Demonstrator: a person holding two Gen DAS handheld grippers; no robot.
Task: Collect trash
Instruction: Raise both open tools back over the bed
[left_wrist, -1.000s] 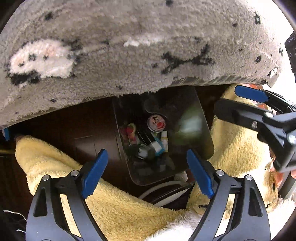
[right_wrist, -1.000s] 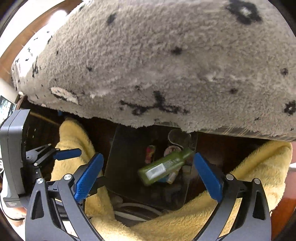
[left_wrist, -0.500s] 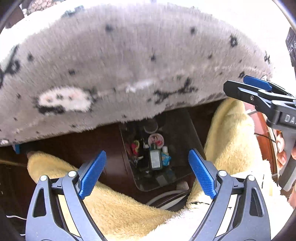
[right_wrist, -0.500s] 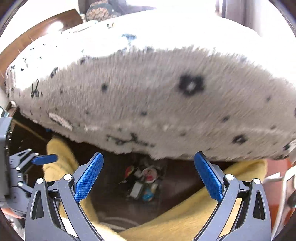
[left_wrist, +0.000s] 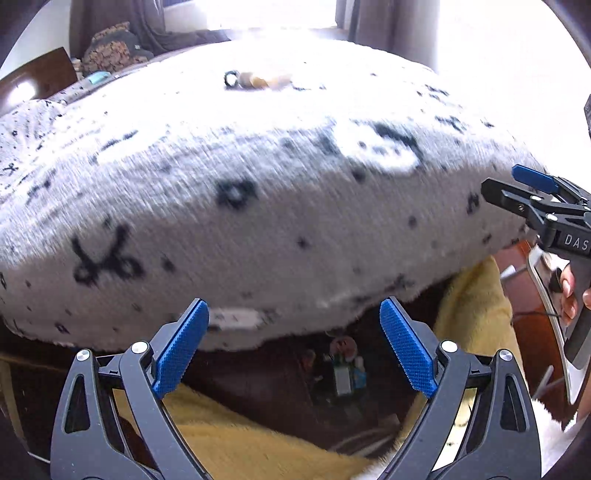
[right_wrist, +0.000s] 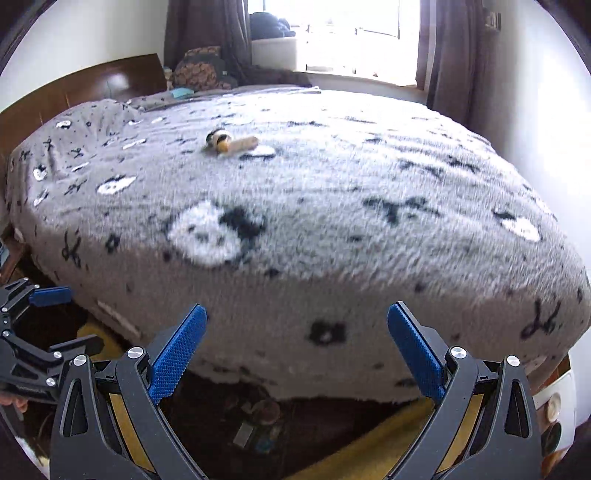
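- Now both tongs are wide and hold nothing: the left gripper (left_wrist: 294, 349) and the right gripper (right_wrist: 295, 354) each hang just off the near edge of the bed (right_wrist: 332, 229), with free air between their pads.
- Below that edge sits a dark bin (left_wrist: 343, 398) with trash in it, a green bottle (left_wrist: 342, 380) among the pieces; yellow towels (left_wrist: 236, 446) crowd both sides of the bin.
- On top of the bed, well apart from both grippers, lies a small tube-like object (right_wrist: 234, 143) near the far middle; blur hides its details.
- Open grey cover stretches from the near edge to that object.
- At the far end stand a headboard (right_wrist: 92, 86) and a bright window (right_wrist: 351, 33).
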